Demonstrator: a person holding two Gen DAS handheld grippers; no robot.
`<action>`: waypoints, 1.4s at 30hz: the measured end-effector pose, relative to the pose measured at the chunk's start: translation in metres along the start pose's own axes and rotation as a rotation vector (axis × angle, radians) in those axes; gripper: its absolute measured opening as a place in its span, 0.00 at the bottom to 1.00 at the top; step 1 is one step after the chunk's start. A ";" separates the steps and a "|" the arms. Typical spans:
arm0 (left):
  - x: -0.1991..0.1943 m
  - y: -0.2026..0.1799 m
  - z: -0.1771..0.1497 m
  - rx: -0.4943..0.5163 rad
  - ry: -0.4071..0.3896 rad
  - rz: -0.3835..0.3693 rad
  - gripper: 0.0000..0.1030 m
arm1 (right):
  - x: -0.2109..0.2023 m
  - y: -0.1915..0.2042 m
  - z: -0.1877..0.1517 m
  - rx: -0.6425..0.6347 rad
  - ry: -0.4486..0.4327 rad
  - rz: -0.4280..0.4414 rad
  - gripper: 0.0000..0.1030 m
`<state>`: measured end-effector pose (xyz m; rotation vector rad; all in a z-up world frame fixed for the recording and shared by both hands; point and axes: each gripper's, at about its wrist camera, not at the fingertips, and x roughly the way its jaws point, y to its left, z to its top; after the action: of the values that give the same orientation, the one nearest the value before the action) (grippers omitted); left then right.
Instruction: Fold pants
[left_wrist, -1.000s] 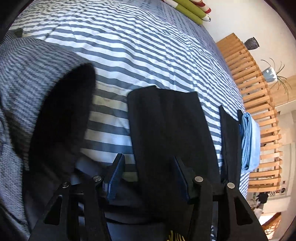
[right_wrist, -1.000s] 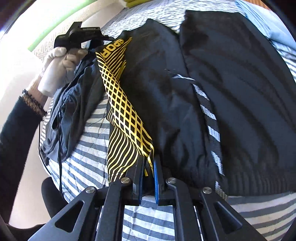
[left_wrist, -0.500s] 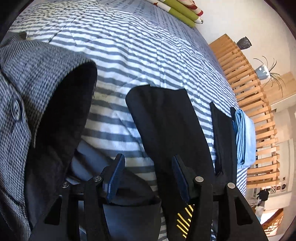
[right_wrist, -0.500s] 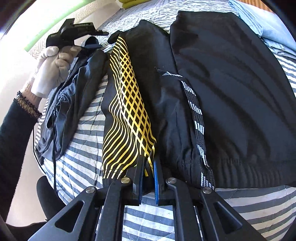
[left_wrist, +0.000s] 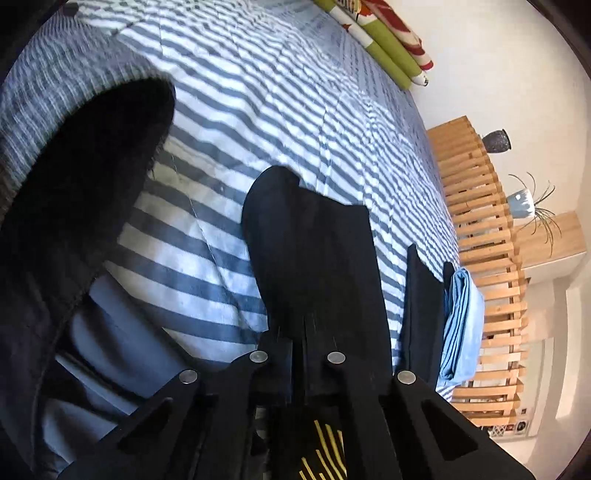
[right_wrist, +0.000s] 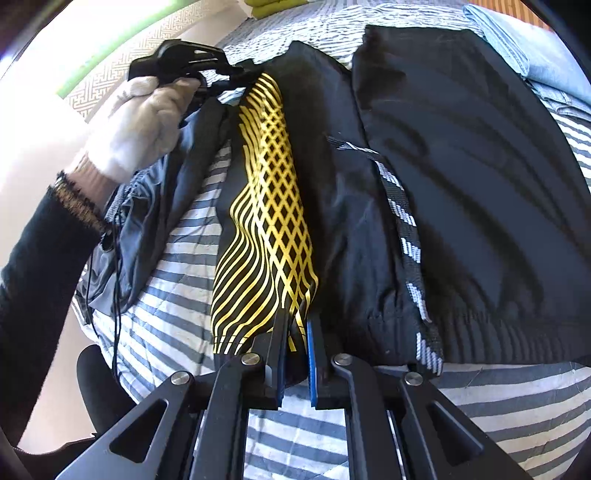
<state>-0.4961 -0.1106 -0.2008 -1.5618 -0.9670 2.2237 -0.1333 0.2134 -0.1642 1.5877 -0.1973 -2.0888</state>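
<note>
Black pants (right_wrist: 332, 166) with a yellow lattice print (right_wrist: 266, 206) lie lengthwise on the striped bedcover (right_wrist: 166, 266). My right gripper (right_wrist: 295, 328) is shut on their near end, where the print meets the hem. At the far end a white-gloved hand (right_wrist: 136, 122) holds my left gripper (right_wrist: 229, 72), whose tips pinch the pants' edge. In the left wrist view the left gripper (left_wrist: 297, 332) has its jaws together on the black fabric (left_wrist: 314, 258), and a bit of the yellow print (left_wrist: 325, 454) shows beneath it.
A grey-blue garment with cords (right_wrist: 147, 192) lies left of the pants, and a folded black garment (right_wrist: 461, 166) lies to their right. Folded light blue cloth (left_wrist: 461, 321) sits by a wooden slatted rail (left_wrist: 480, 221). A grey tweed garment (left_wrist: 55, 110) fills the left of the left wrist view.
My left gripper's jaws, apart before, have come together on the pants' black fabric. The right gripper has kept its grip and place.
</note>
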 end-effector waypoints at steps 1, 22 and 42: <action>-0.009 -0.001 0.002 0.019 -0.024 0.008 0.02 | -0.002 0.005 -0.001 -0.013 -0.003 0.008 0.08; -0.035 -0.170 0.033 0.348 -0.132 0.164 0.01 | -0.068 0.043 0.004 -0.139 -0.126 0.259 0.08; 0.278 -0.374 -0.084 0.626 0.164 0.313 0.09 | -0.077 -0.176 -0.016 0.249 -0.166 -0.080 0.07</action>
<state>-0.5883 0.3534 -0.1807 -1.6139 0.0434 2.2265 -0.1568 0.4043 -0.1747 1.5823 -0.4754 -2.3344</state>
